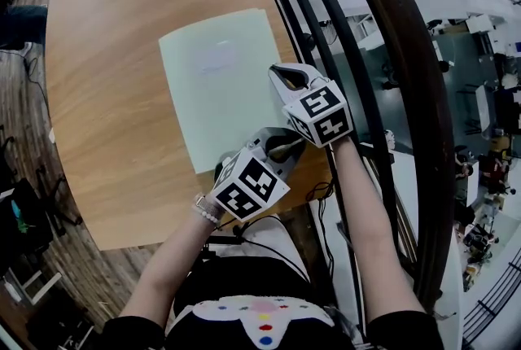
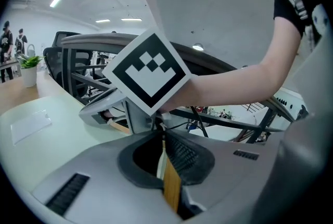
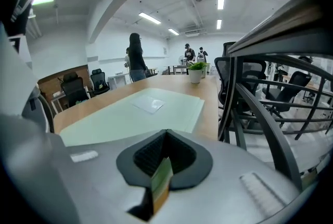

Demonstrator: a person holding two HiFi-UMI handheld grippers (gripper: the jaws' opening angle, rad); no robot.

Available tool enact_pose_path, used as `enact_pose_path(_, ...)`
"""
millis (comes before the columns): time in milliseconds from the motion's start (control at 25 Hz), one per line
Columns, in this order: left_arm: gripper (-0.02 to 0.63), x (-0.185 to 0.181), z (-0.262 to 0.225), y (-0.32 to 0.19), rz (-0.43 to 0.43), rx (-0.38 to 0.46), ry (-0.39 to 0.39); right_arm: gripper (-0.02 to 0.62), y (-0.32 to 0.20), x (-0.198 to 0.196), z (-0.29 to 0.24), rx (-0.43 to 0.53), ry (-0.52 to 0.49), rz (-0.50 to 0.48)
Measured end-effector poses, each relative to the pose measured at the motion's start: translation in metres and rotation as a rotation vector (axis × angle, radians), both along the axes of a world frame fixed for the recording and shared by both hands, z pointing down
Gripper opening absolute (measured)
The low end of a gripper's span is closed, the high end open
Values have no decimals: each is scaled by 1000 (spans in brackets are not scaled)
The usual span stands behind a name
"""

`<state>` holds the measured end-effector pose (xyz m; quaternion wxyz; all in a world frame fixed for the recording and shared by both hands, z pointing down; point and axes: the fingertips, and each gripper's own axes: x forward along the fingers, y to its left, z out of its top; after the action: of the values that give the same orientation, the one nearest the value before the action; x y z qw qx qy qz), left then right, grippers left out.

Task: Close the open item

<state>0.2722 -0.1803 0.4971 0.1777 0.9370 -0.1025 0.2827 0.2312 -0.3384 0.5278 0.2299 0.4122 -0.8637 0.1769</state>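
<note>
The table runs away from the person, and the pale green folder lies flat on its right half, its right edge close along the table's right edge. The folder's long axis runs from near to far, with the far end leaning a little left. It looks already flat, two layers showing slightly offset at the right edge; where its spine is I cannot tell. Both grippers sit at that right side, so any cover left to press down lies to their left and ahead. The right gripper is at the middle of the right edge and is nearer the folder's centre; its jaws are fully together, with only a sliver of green and wood colour in the slot behind the pads. The left gripper is at the near right corner, its jaws a slit apart; a pale and a wood-coloured strip show in the slit, and whether they pinch the corner is unclear. A small clear label sits on the far half
</note>
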Motion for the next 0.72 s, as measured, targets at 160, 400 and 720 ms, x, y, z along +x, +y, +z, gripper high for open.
enact_pose_path(160,6,-12,-6,-6,-81,-59,50,8,1,0,1,9,10,-2)
enact_pose_path(400,6,-41,-26,-27,-181,-15,83,8,0,-1,-3,13,-5,19)
enact_pose_path(720,6,-93,-49,-38,-297,69,128,9,11,4,-24,118,26,127)
